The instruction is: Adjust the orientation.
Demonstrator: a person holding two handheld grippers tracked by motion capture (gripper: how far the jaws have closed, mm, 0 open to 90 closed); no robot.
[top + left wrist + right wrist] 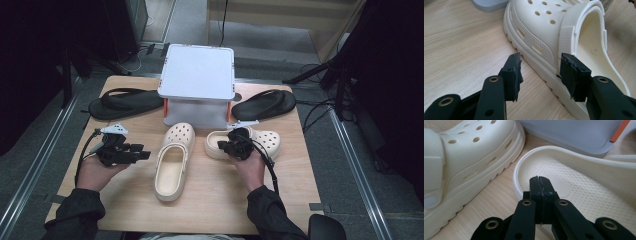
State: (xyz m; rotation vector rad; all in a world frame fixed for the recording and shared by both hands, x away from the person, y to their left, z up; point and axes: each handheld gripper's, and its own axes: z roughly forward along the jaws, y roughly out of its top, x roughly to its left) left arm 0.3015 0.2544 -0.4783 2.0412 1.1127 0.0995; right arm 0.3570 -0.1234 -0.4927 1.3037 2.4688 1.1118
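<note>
The left gripper [142, 153] hovers at nine o'clock on the desk [215, 210], jaws spread, just beside the central cream clog [172, 162]. The right gripper [539, 180] has its jaws pressed together over the heel of the second clog [267, 140], lying crosswise at three o'clock before the grey stand [197, 72].

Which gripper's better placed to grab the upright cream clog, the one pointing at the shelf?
Left, probably. The left gripper is open, jaws facing that clog's side wall. The right gripper is shut, over the other clog's heel.
</note>
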